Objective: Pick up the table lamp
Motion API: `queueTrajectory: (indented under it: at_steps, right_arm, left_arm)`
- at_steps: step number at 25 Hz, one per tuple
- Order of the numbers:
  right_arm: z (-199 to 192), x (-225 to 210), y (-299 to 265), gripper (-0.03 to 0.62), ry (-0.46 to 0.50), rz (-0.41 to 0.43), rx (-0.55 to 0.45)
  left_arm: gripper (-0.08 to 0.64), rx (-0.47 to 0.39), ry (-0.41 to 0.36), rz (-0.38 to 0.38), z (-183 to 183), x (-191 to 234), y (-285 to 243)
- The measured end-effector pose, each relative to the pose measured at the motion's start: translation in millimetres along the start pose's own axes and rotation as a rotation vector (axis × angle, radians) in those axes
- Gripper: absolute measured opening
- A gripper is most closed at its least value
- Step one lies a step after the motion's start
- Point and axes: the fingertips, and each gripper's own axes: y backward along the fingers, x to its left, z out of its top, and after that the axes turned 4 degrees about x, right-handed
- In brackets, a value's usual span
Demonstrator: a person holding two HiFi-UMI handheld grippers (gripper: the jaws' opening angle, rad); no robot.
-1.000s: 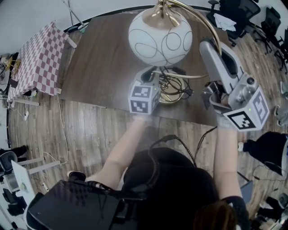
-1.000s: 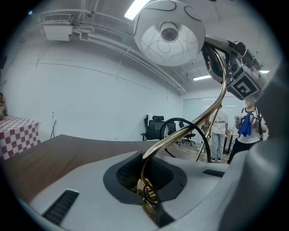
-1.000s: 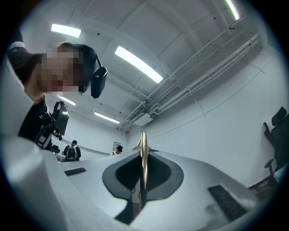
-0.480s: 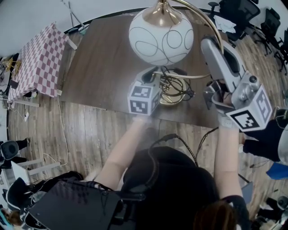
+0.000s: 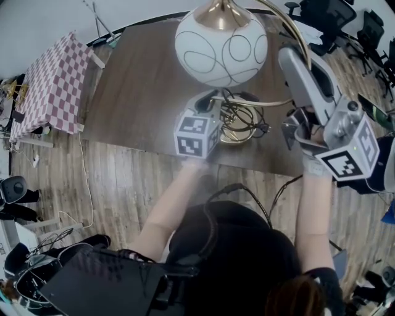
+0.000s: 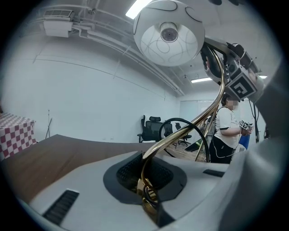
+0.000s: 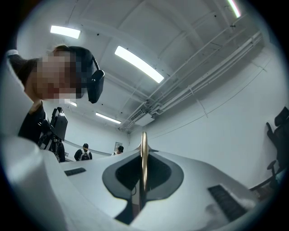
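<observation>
- A checked cloth (image 5: 52, 80) covered a separate table at the upper left of the head view.
- The dark wooden bench (image 5: 136, 86) occupied the upper centre of that view.
- The left claw (image 6: 145, 187), with its marker cube at the frame centre of the head view, was closed narrow on the lower end of the lamp's brass arm (image 6: 198, 122), just above the base (image 5: 237, 131).
- The table lamp (image 5: 221, 46) was located at the upper centre, over the bench. Its white, line-patterned globe shade was uppermost, and its base was near the bench's near edge. Contact between base and bench could not be confirmed.
- A black cable (image 6: 180, 121) looped around the base region.
- The right claw (image 7: 143, 173), at the right of the head view, was clamped on the thin upper run of the brass arm, just right of the shade.
- Office chairs (image 5: 333, 18) stood at the upper right corner.
</observation>
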Motion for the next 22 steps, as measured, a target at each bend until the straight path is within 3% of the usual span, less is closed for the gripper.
queueTrajectory:
  at_steps: [22]
  right_arm:
    - [6.7, 1.4, 3.9, 0.002, -0.005, 0.01, -0.002]
  left_arm:
    - [0.012, -0.005, -0.01, 0.007, 3.4, -3.1, -0.3]
